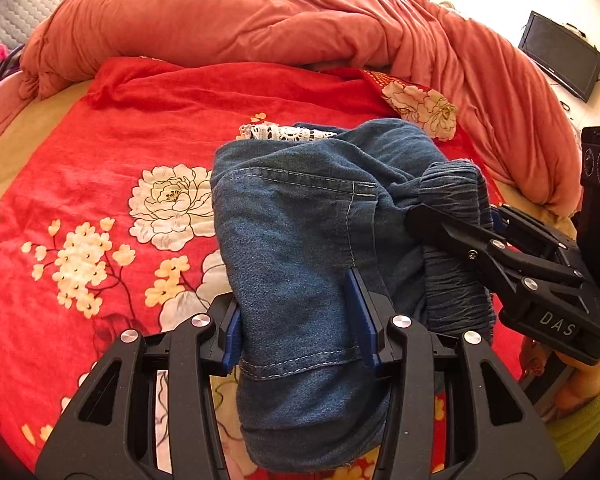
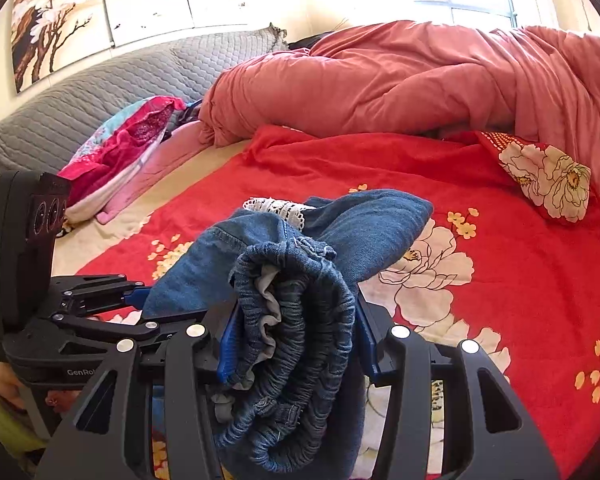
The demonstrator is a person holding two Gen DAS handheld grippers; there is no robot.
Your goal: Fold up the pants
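Your denim pants [image 1: 300,240] are bunched into a thick bundle near the middle of the bed, over the red floral blanket [image 1: 100,208], and both tools have hold of them. Your left tool [image 1: 298,320] is clenched on the hemmed denim at the near end, its blue pads [image 1: 232,330] pressed to either side of the fabric. Your right tool [image 2: 294,338] grips the gathered elastic waistband [image 2: 300,328], squeezed into ridged folds between its pads, with a pale lining showing inside.

To the left of the bundle you have an open stretch of blanket running out to the bare beige sheet [image 2: 100,236] near the bed's left edge. On the far side, the heaped coral duvet [image 1: 260,20] walls off the bed and curves down along the right. A turned-up blanket corner [image 2: 548,176] lies far right.

The denim is mid-blue with light topstitching, and a white lace trim [image 1: 284,133] shows at the bundle's far edge. The cloth is rumpled, not flat.
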